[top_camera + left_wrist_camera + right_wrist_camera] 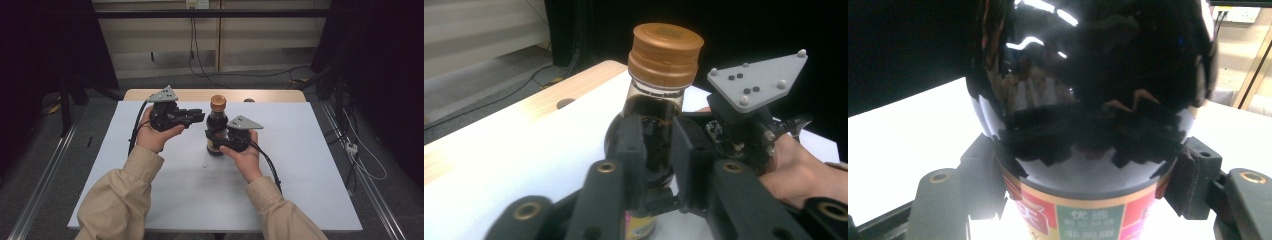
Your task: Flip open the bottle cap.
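Standing upright on the white table (300,165), near its middle, the bottle (216,131) is your working item: dark liquid, copper-coloured screw cap (218,103), coloured label low on the body. Long axis vertical, cap uppermost.

Right gripper (227,144): clamped on the bottle's lower body, just above the label. In the right gripper view both pads sit hard against the dark glass (1088,115), one on each side. Narrow opening, full hold. It serves as the anchor, in my judgement.

Left gripper (197,116): held level at your left of the bottle, jaws pointing at its neck. In the left gripper view the neck (655,115) stands between the two fingers (631,150), well below the cap (665,52). Jaws partly closed; whether the pads already press the glass you cannot tell from these views.

Relation that matters: the cap sits above the left gripper's line of reach. Your left hand (152,135) is the free one and the nearer to the cap. To work the cap it would need to rise, as I read it.
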Motion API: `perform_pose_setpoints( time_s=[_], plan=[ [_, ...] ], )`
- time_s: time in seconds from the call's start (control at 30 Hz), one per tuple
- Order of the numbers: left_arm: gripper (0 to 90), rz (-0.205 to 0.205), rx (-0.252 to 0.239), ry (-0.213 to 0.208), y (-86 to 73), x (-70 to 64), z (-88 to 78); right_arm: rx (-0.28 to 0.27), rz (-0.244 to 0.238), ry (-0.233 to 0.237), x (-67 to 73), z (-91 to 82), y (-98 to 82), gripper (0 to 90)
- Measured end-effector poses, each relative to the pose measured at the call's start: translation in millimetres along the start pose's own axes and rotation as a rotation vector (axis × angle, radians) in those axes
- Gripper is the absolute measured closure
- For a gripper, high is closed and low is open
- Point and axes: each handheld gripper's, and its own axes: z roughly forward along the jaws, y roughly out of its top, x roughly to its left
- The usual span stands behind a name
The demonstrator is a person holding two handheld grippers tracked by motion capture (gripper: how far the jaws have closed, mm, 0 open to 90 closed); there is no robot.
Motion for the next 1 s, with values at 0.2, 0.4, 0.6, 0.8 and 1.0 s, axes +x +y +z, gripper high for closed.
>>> perform_pose_setpoints(
  time_s=[0.2, 0.4, 0.6, 0.8, 1.0],
  plan=[
    [82.2, -0.002, 0.013, -0.007, 6.6, 1.0, 1.1, 0.001, 0.000, 0.001, 0.1, 0.0, 0.0, 30.5],
    [85.2, 0.000, 0.025, -0.010, 13.0, 1.5, 4.9, 0.001, 0.001, 0.001, 0.1, -0.1, 0.0, 30.5],
    [89.5, -0.009, 0.025, -0.008, 16.1, 1.5, 6.4, 0.001, -0.001, 0.000, 0.4, -0.2, -0.2, 30.5],
    [90.0, 0.002, 0.033, -0.003, 17.9, 1.4, 6.9, 0.002, -0.001, 0.001, 0.2, -0.2, -0.1, 30.6],
    [90.0, 0.022, 0.045, -0.004, 23.0, -2.0, 10.8, 0.006, -0.007, 0.004, 0.1, -0.3, 0.3, 30.8]
  ],
)
